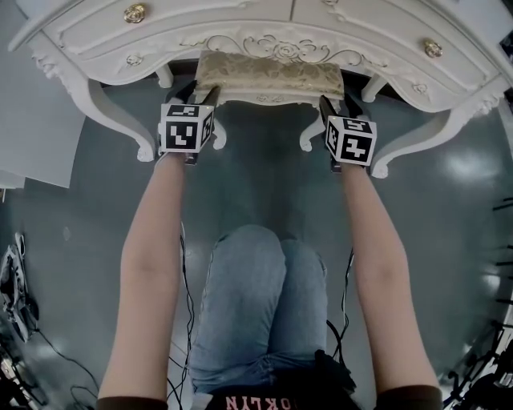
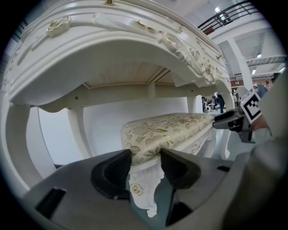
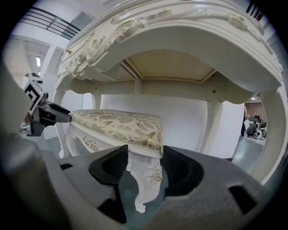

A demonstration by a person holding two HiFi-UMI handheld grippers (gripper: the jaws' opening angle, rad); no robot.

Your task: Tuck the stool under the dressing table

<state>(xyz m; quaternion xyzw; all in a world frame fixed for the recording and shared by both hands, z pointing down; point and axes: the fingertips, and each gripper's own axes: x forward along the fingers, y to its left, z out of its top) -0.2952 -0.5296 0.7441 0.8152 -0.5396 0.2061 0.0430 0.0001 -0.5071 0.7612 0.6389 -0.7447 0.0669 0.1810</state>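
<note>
Stool (image 1: 270, 76), 2 front corners pinched (1 each), left gripper (image 2: 145, 158), right gripper (image 3: 145, 156)

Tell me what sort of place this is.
Probably a large hall or studio, not a bedroom: a railed gallery overhead, a glossy floor with loose cables, and a lone dressing table and stool.

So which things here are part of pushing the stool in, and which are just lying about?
Part of the job: stool; dressing table; left tool and right tool, each clamped on a near corner of the stool.

Just lying about: cables and gear on the floor at the left; white board beside the table.
</note>
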